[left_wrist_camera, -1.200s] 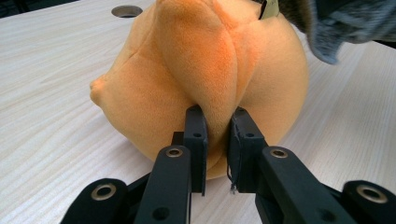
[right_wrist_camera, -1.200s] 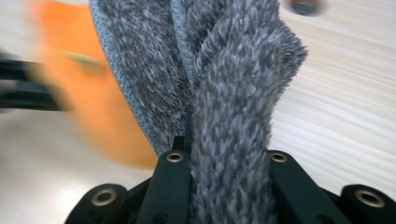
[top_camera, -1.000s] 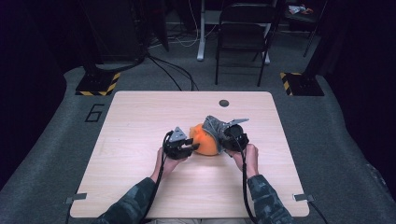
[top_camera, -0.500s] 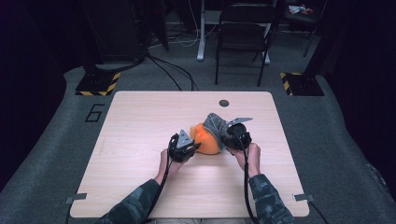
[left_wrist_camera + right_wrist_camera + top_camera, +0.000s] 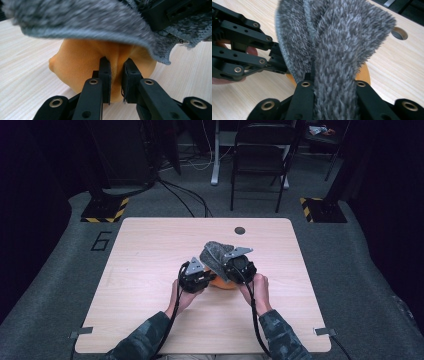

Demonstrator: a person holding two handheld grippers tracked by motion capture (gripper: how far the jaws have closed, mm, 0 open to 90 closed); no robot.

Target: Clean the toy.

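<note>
The left gripper (image 5: 116, 68) has its two black jaws pinched on a fold of the orange cloth (image 5: 80, 67). The jaws have just been closing, and the orange fold sits squeezed between them. This gripper lies low, close to the table (image 5: 150, 250), and points toward the middle. The person's left hand (image 5: 181, 295) holds it from behind, and the sleeve comes in from the bottom edge.

The right gripper (image 5: 332, 72) has its jaws clamped tight on the fuzzy grey cloth (image 5: 337, 37). The grey cloth hangs over the orange cloth like a floppy roof. The right hand (image 5: 256, 287) holds this gripper a bit higher, tipped toward the left gripper.

Both cloths are near the middle of the table, between the two grippers.
</note>
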